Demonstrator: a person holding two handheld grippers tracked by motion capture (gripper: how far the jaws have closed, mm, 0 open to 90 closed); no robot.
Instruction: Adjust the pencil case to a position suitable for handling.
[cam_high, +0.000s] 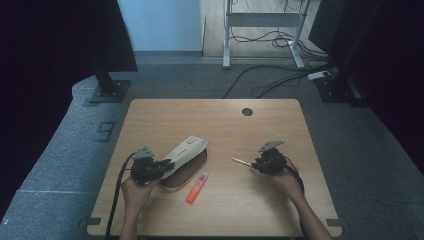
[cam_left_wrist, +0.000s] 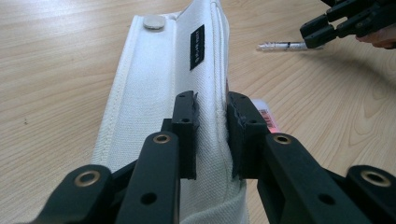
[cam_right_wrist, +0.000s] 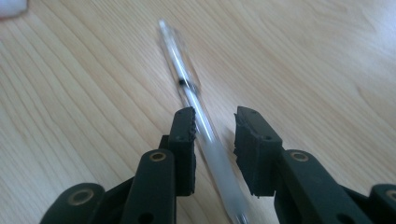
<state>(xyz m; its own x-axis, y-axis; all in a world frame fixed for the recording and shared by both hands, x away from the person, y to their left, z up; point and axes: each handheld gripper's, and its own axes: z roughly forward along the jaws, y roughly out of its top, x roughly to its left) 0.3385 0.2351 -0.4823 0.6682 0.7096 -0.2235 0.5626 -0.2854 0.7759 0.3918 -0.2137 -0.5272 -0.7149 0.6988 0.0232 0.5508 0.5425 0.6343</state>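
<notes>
1. The left gripper (cam_high: 159, 168) is clamping the flap of a white fabric pencil case (cam_left_wrist: 159, 88), its fingers (cam_left_wrist: 186, 126) pinching the cloth from both sides and keeping the flap lifted off the desk (cam_high: 240, 130).
2. In the high view the pencil case (cam_high: 185, 152) is lying left of the desk's middle, its long axis running diagonally away from the left hand, with the brown inside (cam_high: 186, 172) showing open beneath the flap.
3. The right gripper (cam_right_wrist: 215, 140) is straddling a clear pen (cam_right_wrist: 187, 84); one finger is lying against the barrel while the other is standing off it with a visible gap, so the fingers look released rather than clenched on the pen.
4. The pen (cam_high: 241, 161) is resting on the desk between the two hands, right at the right gripper (cam_high: 255, 165) and apart from the case.
5. The pen's long axis is running forward out of the right fingers, with its far tip pointing toward the case.
6. The right hand is plainly the nearer one to the pen; a grasp would likely need only a squeeze across the barrel.
7. An orange marker (cam_high: 197, 187) is lying on the desk just beside the case's near edge, untouched.
</notes>
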